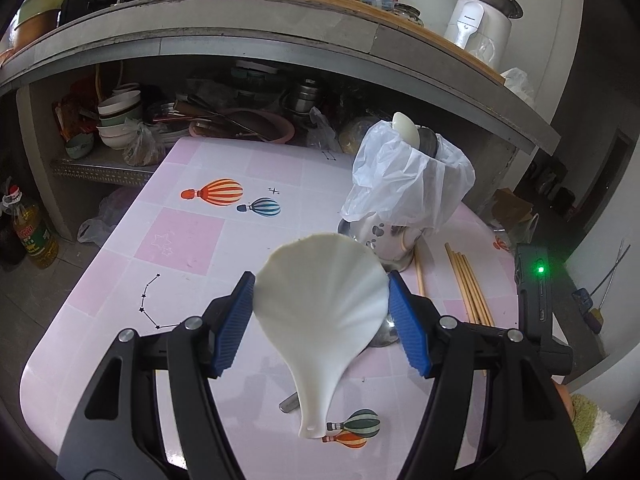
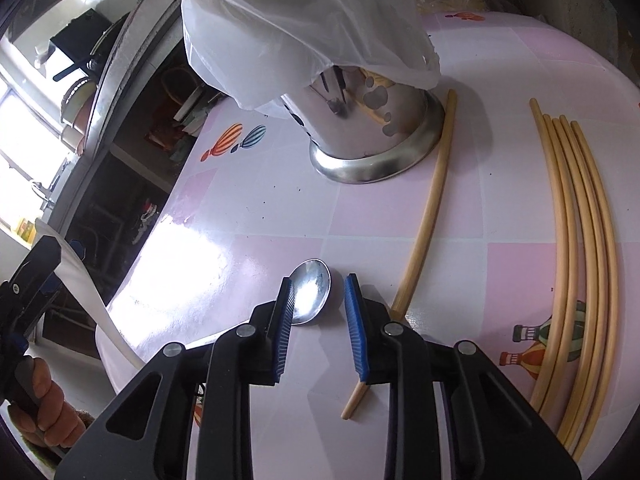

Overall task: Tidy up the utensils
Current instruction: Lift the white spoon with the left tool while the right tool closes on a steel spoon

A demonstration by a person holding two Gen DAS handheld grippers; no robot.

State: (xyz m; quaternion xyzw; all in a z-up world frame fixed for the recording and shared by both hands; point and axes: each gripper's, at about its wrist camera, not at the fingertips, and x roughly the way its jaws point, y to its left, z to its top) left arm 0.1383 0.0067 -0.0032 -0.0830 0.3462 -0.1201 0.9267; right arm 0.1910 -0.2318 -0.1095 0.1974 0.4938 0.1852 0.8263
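The white rice paddle [image 1: 324,320] is up in the air, above the pink table [image 1: 192,240], and the left gripper [image 1: 322,320] pinches its wide fan-shaped end from both sides with its blue pads [image 1: 234,326]. The paddle's long line runs from that wide end down toward the camera, with the thin handle end hanging lowest. The metal utensil holder [image 1: 394,240] stands farther along the table, ahead and a little to the right of the paddle, so I think the paddle must go forward and up to get to the holder's top. A white plastic bag [image 1: 412,176] covers the holder, and a white spoon [image 1: 406,130] pokes out of its top. The bag hides the opening, so it is hard to tell how much room is inside. Near the holder's foot, the right gripper [image 2: 320,316] is spread open around a metal spoon [image 2: 311,292] lying flat on the table. The spoon's handle is hidden under that gripper. One chopstick [image 2: 428,208] lies just beside the holder, and a bunch of chopsticks [image 2: 576,240] lies farther right.
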